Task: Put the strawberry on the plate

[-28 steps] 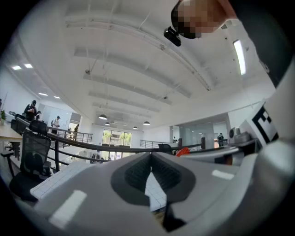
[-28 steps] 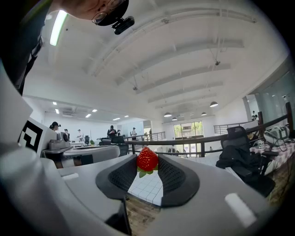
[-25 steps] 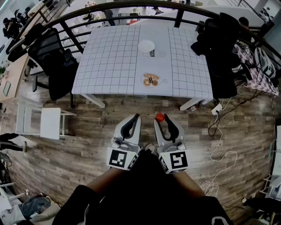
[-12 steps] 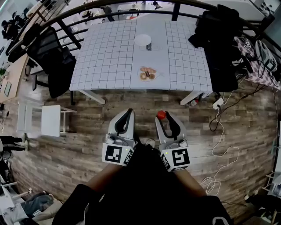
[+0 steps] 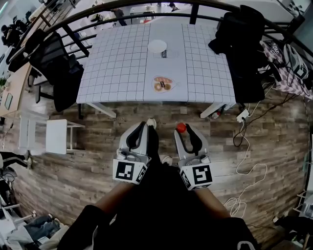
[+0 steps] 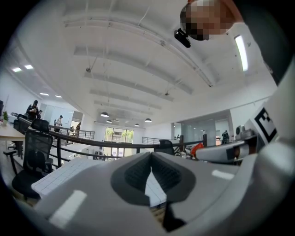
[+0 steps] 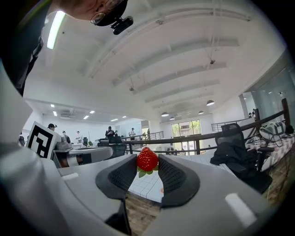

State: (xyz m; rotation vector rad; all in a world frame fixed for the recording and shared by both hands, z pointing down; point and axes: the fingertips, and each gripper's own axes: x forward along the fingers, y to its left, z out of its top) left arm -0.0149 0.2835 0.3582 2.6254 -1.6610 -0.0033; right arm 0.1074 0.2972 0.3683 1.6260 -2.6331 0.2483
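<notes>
A red strawberry (image 7: 147, 160) with green leaves is pinched between the tips of my right gripper (image 5: 182, 129), shut on it over the wooden floor short of the table. In the head view the strawberry (image 5: 181, 127) shows as a red dot at the jaw tips. My left gripper (image 5: 142, 128) hangs beside it, shut and empty, jaws meeting at the tips (image 6: 150, 159). A white plate (image 5: 157, 46) sits at the far middle of the checked table (image 5: 117, 68). A small board with printed food (image 5: 163, 83) lies near the table's front edge.
Black office chairs (image 5: 54, 63) stand left of the table, and a chair draped in dark clothes (image 5: 242, 49) on its right. A white stool (image 5: 56, 136) is on the floor at left. Cables and a power strip (image 5: 241, 117) lie right. A black railing (image 5: 122, 10) runs behind the table.
The table has drawn slightly nearer and shifted left in the head view. Both grippers keep their pose, the strawberry still held. A foot now shows between the grippers.
</notes>
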